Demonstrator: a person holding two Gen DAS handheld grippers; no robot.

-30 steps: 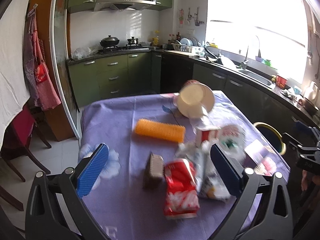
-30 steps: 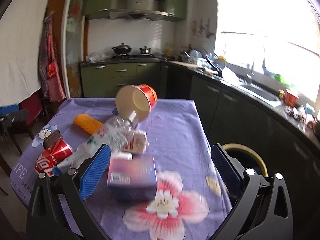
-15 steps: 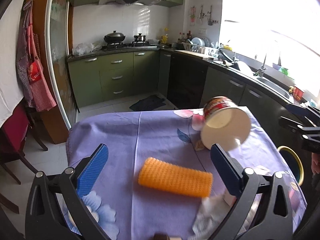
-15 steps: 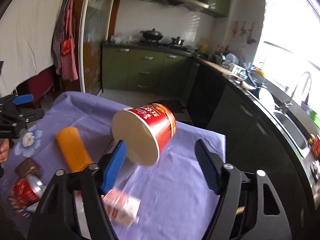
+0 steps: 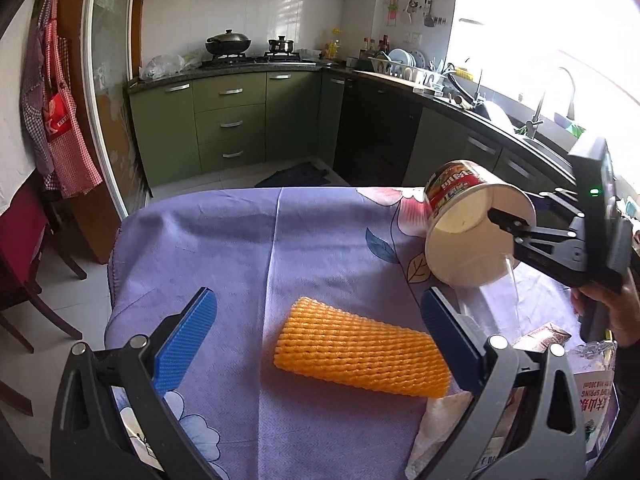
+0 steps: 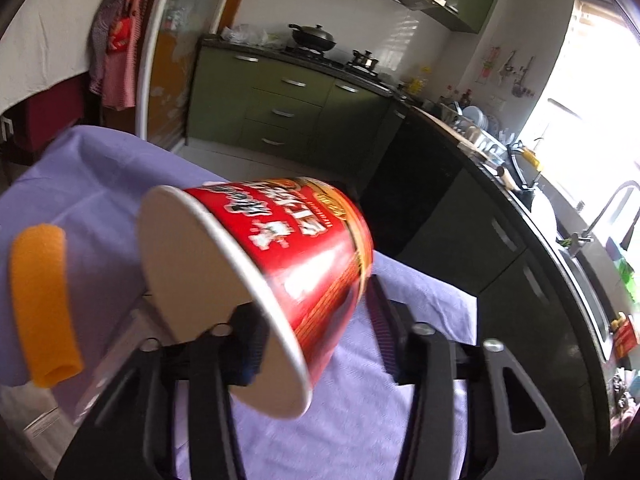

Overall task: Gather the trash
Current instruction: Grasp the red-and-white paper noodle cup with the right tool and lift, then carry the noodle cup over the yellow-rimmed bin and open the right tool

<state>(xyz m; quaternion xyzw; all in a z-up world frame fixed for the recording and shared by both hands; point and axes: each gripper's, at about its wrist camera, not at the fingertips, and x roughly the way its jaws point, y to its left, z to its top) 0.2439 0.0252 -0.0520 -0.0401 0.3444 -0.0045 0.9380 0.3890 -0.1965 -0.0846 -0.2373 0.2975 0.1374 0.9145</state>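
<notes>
A red instant-noodle cup (image 6: 280,248) lies tilted on the purple-clothed table (image 5: 240,248), its cream mouth facing the cameras. My right gripper (image 6: 312,308) is closing on the cup's lower wall. One finger (image 5: 504,220) sits inside the mouth and the other is outside, and I see no clear press. An orange foam net sleeve (image 5: 360,356) lies flat on the cloth. My left gripper (image 5: 316,300) hangs open just above the sleeve's near side, with nothing between its fingers. The cup (image 5: 468,232) leans over a clear plastic bottle (image 5: 492,300).
More litter lies at the table's right front: a brown packet (image 5: 544,336) and a labelled plastic wrapper (image 5: 596,404). A person's hand (image 5: 600,308) holds the right gripper. Dark wooden chairs (image 5: 24,240) stand left of the table. Green cabinets (image 5: 228,120) and a counter run behind.
Both grippers moved forward over the table. The left passed the red can and brown block to reach the foam sleeve. The right left the purple box, reached the cup, and its jaws narrowed.
</notes>
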